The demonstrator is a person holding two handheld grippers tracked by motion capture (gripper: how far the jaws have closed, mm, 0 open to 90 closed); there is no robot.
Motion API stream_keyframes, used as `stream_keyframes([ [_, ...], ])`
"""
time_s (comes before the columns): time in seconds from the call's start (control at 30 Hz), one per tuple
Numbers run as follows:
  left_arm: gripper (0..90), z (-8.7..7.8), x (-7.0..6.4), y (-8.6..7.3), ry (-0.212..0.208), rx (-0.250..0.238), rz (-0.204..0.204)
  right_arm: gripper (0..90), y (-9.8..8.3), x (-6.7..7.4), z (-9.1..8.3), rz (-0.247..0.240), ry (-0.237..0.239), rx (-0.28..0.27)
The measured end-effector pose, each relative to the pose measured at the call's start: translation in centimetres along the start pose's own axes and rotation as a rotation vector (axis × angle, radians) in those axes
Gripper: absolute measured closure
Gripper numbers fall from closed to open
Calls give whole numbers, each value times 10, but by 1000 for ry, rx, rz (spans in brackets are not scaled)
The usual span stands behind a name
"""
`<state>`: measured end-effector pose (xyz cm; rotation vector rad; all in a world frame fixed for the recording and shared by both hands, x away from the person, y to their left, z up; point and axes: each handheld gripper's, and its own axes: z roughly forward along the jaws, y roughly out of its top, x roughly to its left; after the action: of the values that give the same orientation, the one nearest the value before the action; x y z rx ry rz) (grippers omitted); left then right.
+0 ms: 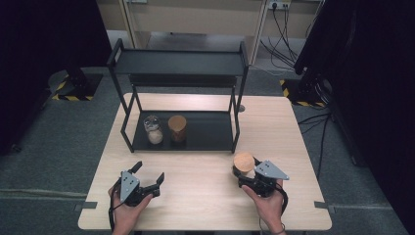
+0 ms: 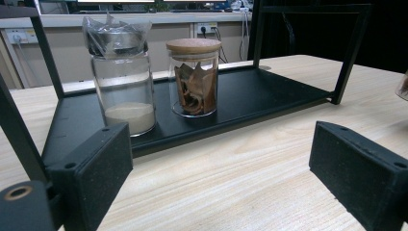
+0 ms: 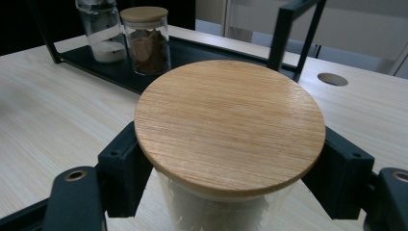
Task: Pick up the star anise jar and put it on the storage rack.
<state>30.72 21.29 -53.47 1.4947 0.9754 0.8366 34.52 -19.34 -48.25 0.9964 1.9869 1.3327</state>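
Jar (image 3: 230,139), clamped between right gripper (image 3: 231,168) fingers (image 3: 122,168)

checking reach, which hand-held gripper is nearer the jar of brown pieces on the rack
Left. The left hand-held gripper sits open just in front of the brown jar; the right hand-held gripper is off to its side, holding another jar.

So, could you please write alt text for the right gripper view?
Two black gripper fingers clamp a clear glass jar with a round bamboo lid above a pale wooden table. Behind, a black metal shelf holds two more jars.
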Motion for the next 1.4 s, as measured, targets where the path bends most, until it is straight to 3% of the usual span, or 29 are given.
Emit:
stream_keyframes([
  [0.9,74,0,0,0,0,2,0,257,31,18,22,-41,24,-30],
  [1.4,75,0,0,0,-3,1,0,257,48,23,43,-34,22,-40],
])
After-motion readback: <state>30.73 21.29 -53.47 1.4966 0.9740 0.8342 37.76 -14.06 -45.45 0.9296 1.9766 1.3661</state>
